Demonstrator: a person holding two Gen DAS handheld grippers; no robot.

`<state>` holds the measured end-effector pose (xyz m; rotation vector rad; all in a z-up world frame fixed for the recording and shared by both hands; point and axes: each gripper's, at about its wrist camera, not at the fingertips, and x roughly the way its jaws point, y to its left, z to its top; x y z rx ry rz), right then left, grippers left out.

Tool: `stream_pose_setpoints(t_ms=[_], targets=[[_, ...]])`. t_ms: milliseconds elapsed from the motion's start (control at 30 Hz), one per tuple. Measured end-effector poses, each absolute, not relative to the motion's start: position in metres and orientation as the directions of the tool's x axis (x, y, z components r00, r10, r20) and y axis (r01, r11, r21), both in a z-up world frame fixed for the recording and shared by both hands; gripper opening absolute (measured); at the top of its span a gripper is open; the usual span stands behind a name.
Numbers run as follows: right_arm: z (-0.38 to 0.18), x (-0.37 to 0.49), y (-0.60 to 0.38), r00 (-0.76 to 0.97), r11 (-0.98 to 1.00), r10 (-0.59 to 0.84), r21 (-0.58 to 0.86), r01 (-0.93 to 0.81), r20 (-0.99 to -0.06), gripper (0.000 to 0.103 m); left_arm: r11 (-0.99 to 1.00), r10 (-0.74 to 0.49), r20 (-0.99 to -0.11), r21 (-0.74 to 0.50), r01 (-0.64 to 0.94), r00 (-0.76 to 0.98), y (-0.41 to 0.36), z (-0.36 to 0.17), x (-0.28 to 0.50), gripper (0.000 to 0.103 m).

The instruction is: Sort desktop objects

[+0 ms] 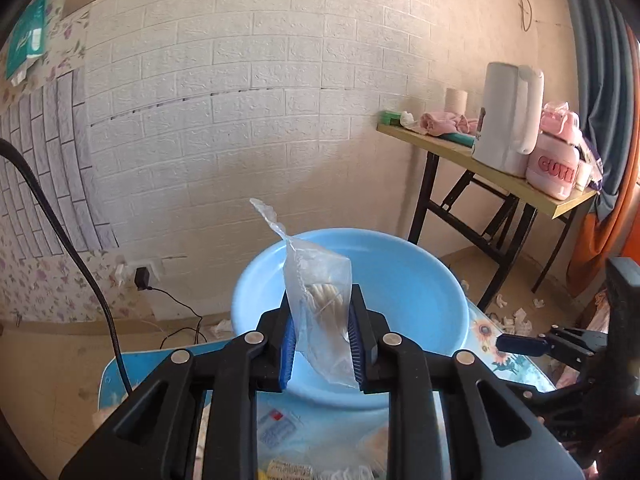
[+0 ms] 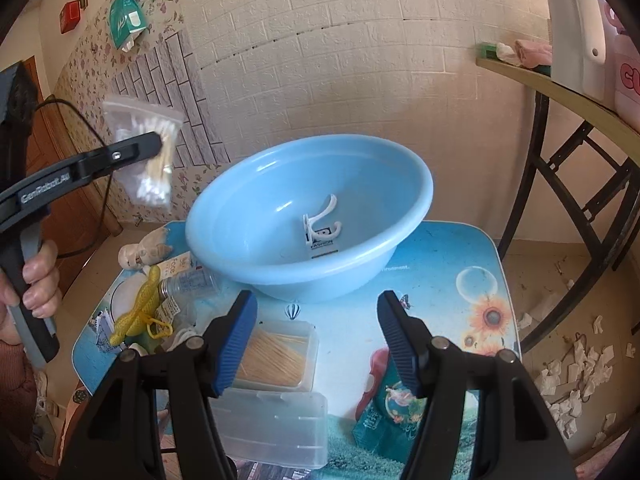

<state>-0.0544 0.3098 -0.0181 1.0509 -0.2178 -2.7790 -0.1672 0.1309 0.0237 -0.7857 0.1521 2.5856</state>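
Observation:
My left gripper [image 1: 322, 332] is shut on a clear zip bag of cotton swabs [image 1: 320, 300] and holds it in the air before the light blue basin [image 1: 420, 280]. In the right wrist view the bag [image 2: 148, 152] hangs up left of the basin [image 2: 256, 216], well above the table. A white plastic hook on a card [image 2: 322, 226] lies inside the basin. My right gripper [image 2: 316, 332] is open and empty, low over the table in front of the basin, with a clear box of toothpicks [image 2: 280, 354] by its left finger.
The small printed table [image 2: 460, 264] carries a yellow cord [image 2: 140, 312], a small bottle [image 2: 188, 282], a figurine [image 2: 146, 250], an empty clear lid [image 2: 272, 428] and a green-red packet [image 2: 388, 408]. A wooden folding table [image 1: 500, 176] with a white jug stands at the right. Paper scraps litter the floor.

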Motion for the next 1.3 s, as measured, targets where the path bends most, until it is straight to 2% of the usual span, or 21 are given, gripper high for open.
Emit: stream_pose_setpoints(t_ms=[33, 67, 133, 167, 233, 367, 500, 667, 733, 767, 800, 867, 967, 1133, 1300], targets=[[-0.018, -0.056, 0.312, -0.738, -0.975, -0.204, 0.197, 0.098, -0.643, 0.063, -0.904, 0.352, -0.57, -0.001, -0.427, -0.742, 0.14, 0.02, -0.175, 0.039], [-0.018, -0.057, 0.313, -0.738, -0.974, -0.209, 0.204, 0.098, -0.641, 0.062, -0.908, 0.338, -0.582, 0.006, -0.42, -0.739, 0.146, 0.015, -0.179, 0.047], [-0.018, -0.057, 0.316, -0.744, -0.972, -0.216, 0.215, 0.099, -0.632, 0.062, -0.908, 0.34, -0.603, -0.011, -0.419, -0.722, 0.152, 0.011, -0.181, 0.072], [-0.018, -0.056, 0.317, -0.747, -0.972, -0.216, 0.213, 0.101, -0.629, 0.062, -0.907, 0.346, -0.605, -0.02, -0.421, -0.717, 0.151, 0.009, -0.179, 0.078], [-0.021, -0.056, 0.317, -0.746, -0.974, -0.209, 0.206, 0.098, -0.632, 0.062, -0.911, 0.335, -0.607, -0.015, -0.411, -0.72, 0.151, 0.008, -0.174, 0.096], [-0.031, -0.054, 0.318, -0.736, -0.965, -0.232, 0.248, 0.09, -0.636, 0.062, -0.926, 0.285, -0.612, 0.022, -0.377, -0.737, 0.142, 0.004, -0.16, 0.098], [-0.032, -0.046, 0.309, -0.737, -0.972, -0.212, 0.214, 0.093, -0.642, 0.062, -0.942, 0.247, -0.614, 0.031, -0.335, -0.75, 0.12, -0.003, -0.141, 0.099], [-0.021, -0.032, 0.301, -0.767, -0.97, -0.225, 0.211, 0.118, -0.6, 0.063, -0.967, 0.182, -0.619, 0.027, -0.252, -0.764, 0.08, -0.007, -0.115, 0.1], [-0.019, -0.025, 0.295, -0.78, -0.973, -0.218, 0.194, 0.126, -0.587, 0.072, -0.975, 0.144, -0.607, 0.05, -0.219, -0.781, 0.065, -0.007, -0.103, 0.103], [-0.018, -0.023, 0.292, -0.78, -0.973, -0.221, 0.19, 0.133, -0.585, 0.082, -0.977, 0.121, -0.605, 0.068, -0.202, -0.787, 0.058, -0.008, -0.097, 0.103], [-0.017, -0.021, 0.289, -0.774, -0.972, -0.225, 0.189, 0.139, -0.591, 0.086, -0.98, 0.096, -0.603, 0.084, -0.182, -0.792, 0.05, -0.009, -0.092, 0.103], [-0.015, -0.016, 0.281, -0.769, -0.971, -0.234, 0.186, 0.152, -0.595, 0.087, -0.986, 0.076, -0.6, 0.076, -0.152, -0.796, 0.035, -0.01, -0.082, 0.103], [-0.013, -0.003, 0.267, -0.787, -0.964, -0.264, 0.169, 0.204, -0.558, 0.103, -0.99, 0.095, -0.607, 0.022, -0.136, -0.789, 0.019, -0.013, -0.065, 0.103], [-0.013, 0.009, 0.236, -0.772, -0.956, -0.288, 0.128, 0.262, -0.567, 0.103, -0.992, 0.082, -0.614, 0.025, -0.123, -0.785, 0.004, -0.025, -0.038, 0.103], [-0.014, 0.015, 0.222, -0.765, -0.96, -0.265, 0.082, 0.269, -0.587, 0.103, -0.996, 0.083, -0.644, -0.024, -0.088, -0.761, -0.012, -0.035, -0.028, 0.103]])
